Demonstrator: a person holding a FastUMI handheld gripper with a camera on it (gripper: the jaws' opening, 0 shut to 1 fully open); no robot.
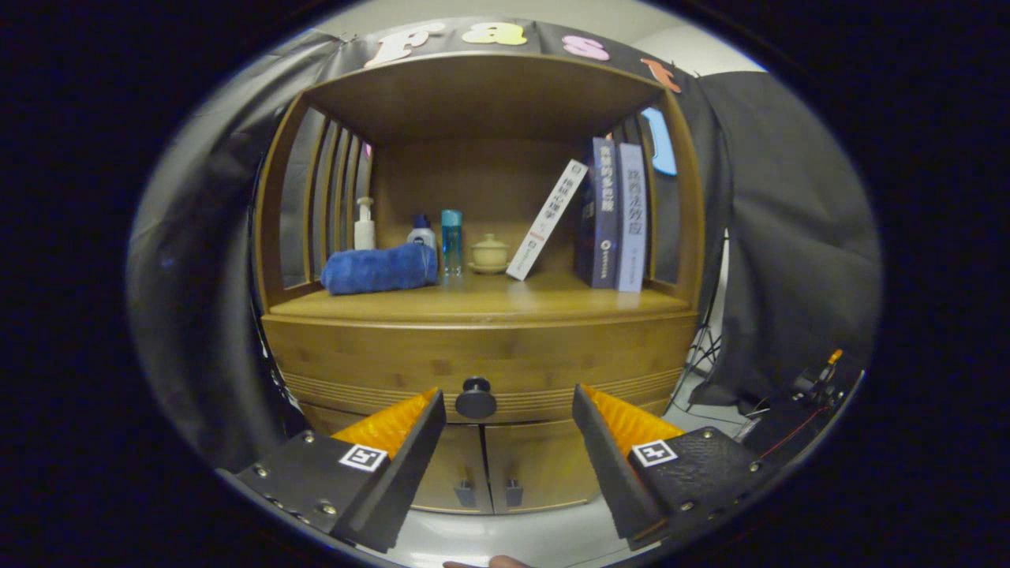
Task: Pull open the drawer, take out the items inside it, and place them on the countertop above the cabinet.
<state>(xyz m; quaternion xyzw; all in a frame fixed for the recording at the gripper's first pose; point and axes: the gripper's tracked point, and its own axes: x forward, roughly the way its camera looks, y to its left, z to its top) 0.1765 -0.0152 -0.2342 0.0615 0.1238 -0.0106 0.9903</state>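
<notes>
Gripper view puts the drawer's round black knob (476,397) right where I want it: in the gap between my two fingers, though a shade nearer the left one than the right, and beyond their tips. The gripper (509,406) is spread wide and holds nothing; its orange-backed fingers (394,422) frame the knob without touching it.

I take that knob as my landmark. The drawer (481,359) it belongs to is fully closed, its front flush with the cabinet, so whatever sits inside is hidden from me. Directly above the knob runs the countertop (481,304), where the contents must end up. Up and to the left of the knob lies a rolled blue towel (380,269) with bottles (450,241) behind it; up and to the right lean several books (607,213). Almost straight above the knob is a small lidded cup (489,254) with bare wood in front of it, which looks to me the best landing spot later. Below the knob are two closed cabinet doors (489,469).

For this step, I judge I should nudge slightly left to centre the knob, advance straight until the pads flank its neck, then close firmly and pull level toward me. Pulling at an angle risks the pads slipping off such a small rounded knob.
</notes>
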